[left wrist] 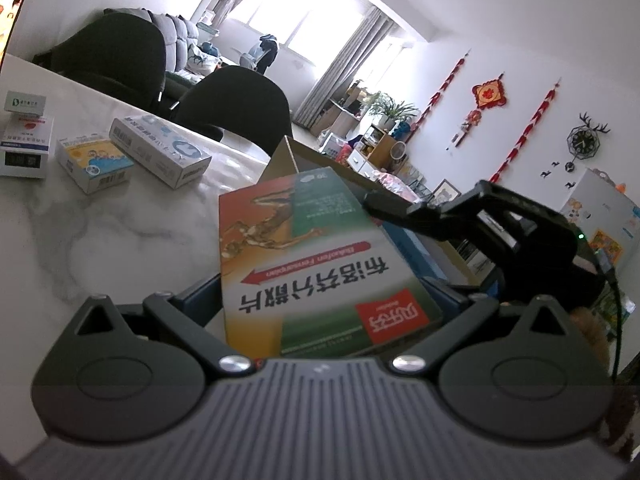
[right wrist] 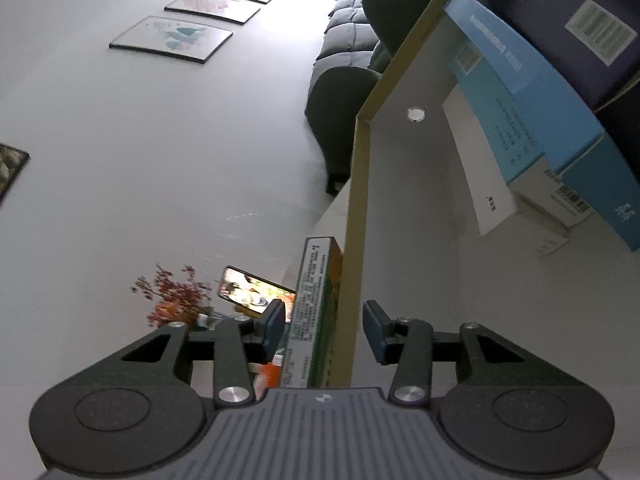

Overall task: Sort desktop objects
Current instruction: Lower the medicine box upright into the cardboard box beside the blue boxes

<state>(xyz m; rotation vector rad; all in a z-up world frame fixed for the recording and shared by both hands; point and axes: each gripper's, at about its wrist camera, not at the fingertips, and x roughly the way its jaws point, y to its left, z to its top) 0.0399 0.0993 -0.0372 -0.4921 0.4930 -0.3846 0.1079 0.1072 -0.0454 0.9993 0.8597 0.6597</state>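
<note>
- Left view first: left hand-held gripper [left wrist: 320,300] is pinching the orange-green box [left wrist: 304,264] by its near end, with the far end poking up toward the cardboard bin [left wrist: 304,160]. It's only gripped low down, so I reckon the box could pivot or slide out if it bumps that rim.
- Right hand-held gripper [left wrist: 452,216] sits just beside the box's far corner. Looks like touching, but I can't tell for sure. A nudge there could twist the box in the left grip.
- Three more boxes [left wrist: 160,146] and a small stack wait on the marble bench [left wrist: 100,232], well apart from the action and not sorted yet.
- Right view: right hand-held gripper [right wrist: 324,330] is spread, with both the box edge [right wrist: 314,312] and the bin wall [right wrist: 356,240] between the pads [right wrist: 274,326], neither squeezed.
- Closing now would probably clamp wall and box together and drag the bin.
- Blue box [right wrist: 540,92] already lies inside, so space looks tight-ish.
</note>
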